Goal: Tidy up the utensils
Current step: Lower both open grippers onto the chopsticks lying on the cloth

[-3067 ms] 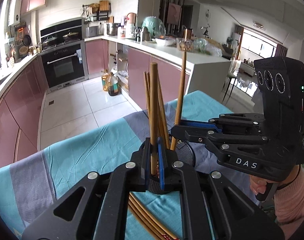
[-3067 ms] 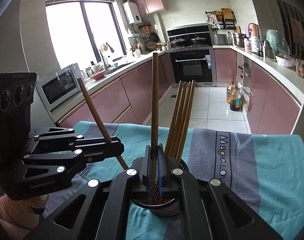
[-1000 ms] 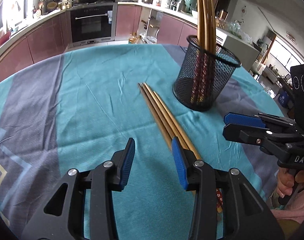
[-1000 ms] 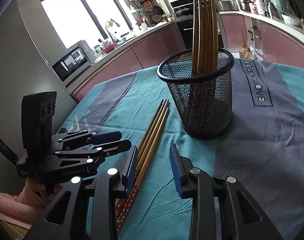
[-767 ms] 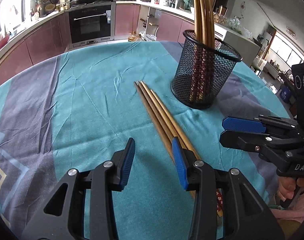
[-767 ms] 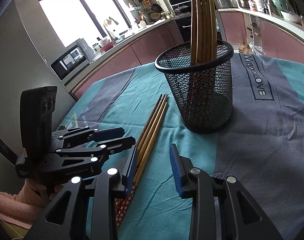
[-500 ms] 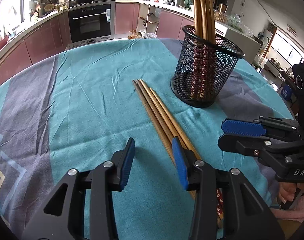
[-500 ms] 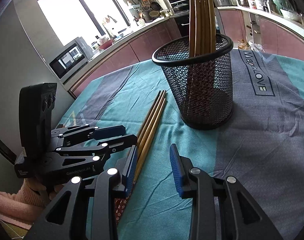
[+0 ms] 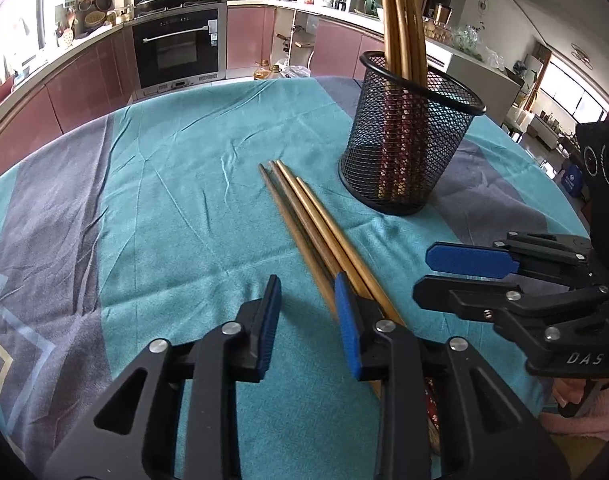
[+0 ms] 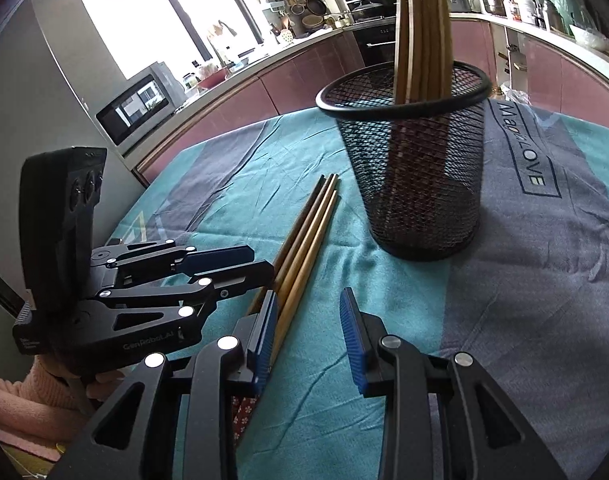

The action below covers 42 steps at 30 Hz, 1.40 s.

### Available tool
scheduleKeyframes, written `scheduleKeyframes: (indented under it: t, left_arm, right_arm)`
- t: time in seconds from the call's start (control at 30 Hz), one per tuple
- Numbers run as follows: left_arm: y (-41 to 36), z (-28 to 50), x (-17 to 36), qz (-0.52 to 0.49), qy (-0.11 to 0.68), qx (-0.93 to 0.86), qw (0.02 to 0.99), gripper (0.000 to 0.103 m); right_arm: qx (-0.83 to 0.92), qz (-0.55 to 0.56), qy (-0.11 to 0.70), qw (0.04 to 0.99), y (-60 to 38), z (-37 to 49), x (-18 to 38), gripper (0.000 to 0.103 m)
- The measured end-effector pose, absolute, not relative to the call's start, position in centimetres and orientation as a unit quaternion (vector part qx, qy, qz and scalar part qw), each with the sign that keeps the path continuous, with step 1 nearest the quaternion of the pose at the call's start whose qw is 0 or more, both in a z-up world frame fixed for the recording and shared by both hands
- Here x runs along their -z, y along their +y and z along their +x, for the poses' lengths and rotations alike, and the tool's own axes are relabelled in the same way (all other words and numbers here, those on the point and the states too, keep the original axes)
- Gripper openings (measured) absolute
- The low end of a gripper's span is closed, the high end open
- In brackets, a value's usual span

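Several wooden chopsticks [image 9: 304, 208] [image 10: 310, 224] lie side by side on the teal cloth, tips toward a black mesh holder [image 9: 408, 140] [image 10: 420, 168]. More chopsticks [image 9: 400, 20] [image 10: 422, 20] stand upright in that holder. My left gripper [image 9: 306, 280] [image 10: 260, 262] hangs low over the cloth just left of the lying chopsticks; its jaws are closing with nothing between them, and the chopsticks pass under its right finger. My right gripper [image 10: 308, 294] [image 9: 424, 272] stands open and empty just right of them, their patterned ends under its left finger.
The table carries a teal and grey cloth [image 9: 184, 200] with lettering [image 10: 520, 148] right of the holder. A hand in a pink sleeve [image 10: 20, 412] holds the left gripper. Kitchen counters, an oven and a microwave stand beyond the table.
Three seconds ago each gripper held a chopstick upright over the holder; now both are empty, low beside the lying chopsticks. In the last second the left jaws narrowed a little.
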<state>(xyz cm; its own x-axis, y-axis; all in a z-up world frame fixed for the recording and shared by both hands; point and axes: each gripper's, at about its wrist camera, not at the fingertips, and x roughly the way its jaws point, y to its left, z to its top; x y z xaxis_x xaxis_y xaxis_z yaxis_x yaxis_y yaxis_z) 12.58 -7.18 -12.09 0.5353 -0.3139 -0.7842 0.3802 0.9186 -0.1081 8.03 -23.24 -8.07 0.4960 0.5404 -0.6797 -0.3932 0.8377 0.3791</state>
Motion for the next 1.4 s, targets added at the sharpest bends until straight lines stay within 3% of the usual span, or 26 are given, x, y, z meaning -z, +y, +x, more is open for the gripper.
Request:
scheduleKeyframes:
  t: [0.57,1.4]
  left_arm:
    - [-5.7,12.7,12.4,0.019,0.447,0.190,0.874,0.023]
    - [-7.7,14.5,12.4,0.044,0.451,0.191,0.871,0.029]
  right_arm:
    - [-0.253,0.035,0.434,0.864,-21.2,8.7,8.9,0.029]
    - [-0.237,0.011,0.437,0.867,-21.3,8.9,9.0,0.019]
